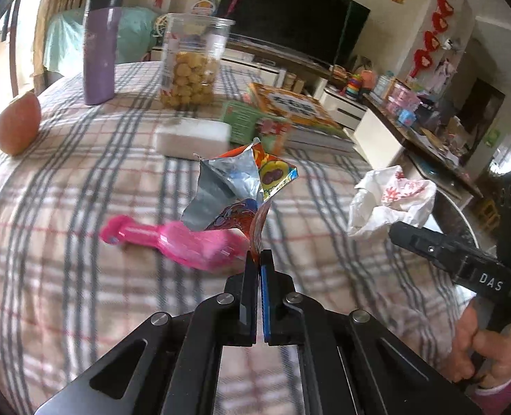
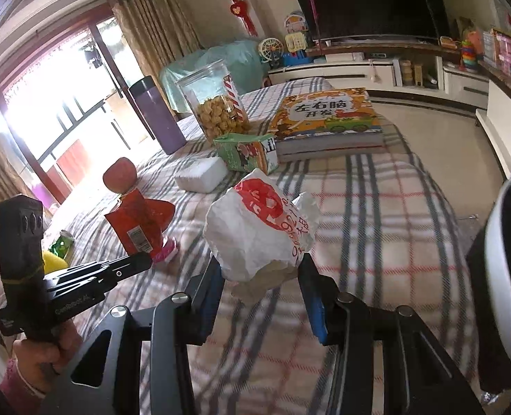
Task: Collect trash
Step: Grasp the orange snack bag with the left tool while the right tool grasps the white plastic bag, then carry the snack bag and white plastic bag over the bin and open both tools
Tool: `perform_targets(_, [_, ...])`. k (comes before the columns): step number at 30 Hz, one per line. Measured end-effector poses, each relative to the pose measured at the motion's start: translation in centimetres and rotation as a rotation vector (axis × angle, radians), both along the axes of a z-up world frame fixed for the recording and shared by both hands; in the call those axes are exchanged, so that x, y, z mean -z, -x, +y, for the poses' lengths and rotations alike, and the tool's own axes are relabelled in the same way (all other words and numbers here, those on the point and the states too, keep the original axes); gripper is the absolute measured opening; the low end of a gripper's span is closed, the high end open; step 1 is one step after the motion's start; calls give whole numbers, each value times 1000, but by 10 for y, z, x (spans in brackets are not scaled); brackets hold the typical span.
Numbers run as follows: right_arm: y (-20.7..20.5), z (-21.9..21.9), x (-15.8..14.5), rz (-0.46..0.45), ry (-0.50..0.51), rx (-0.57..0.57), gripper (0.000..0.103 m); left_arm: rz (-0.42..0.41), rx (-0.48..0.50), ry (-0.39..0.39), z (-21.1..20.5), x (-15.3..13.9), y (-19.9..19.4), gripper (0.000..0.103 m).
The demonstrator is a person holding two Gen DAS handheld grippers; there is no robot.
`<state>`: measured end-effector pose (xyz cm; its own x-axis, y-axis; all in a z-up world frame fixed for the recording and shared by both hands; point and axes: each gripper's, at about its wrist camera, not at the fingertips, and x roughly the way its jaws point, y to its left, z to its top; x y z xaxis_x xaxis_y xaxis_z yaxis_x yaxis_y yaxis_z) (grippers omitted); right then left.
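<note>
Gripping: left gripper (image 1: 258, 254) clamped on foil wrapper (image 1: 241, 186), right gripper (image 2: 260, 269) clamped on crumpled white bag (image 2: 258, 228), both above plaid tablecloth (image 2: 376, 207), near pink toy (image 1: 172, 242)

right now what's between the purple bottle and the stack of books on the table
In the right wrist view, the clear snack jar stands between the purple bottle and the books, with the green carton lying nearer the camera by the books.
</note>
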<state>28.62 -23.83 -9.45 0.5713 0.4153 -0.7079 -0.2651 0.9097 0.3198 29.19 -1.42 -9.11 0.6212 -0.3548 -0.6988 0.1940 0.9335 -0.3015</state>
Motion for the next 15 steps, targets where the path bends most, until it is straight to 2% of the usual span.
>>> perform_targets(15, [40, -63, -11, -12, 4, 107, 43, -7, 169, 7, -68, -5, 16, 0])
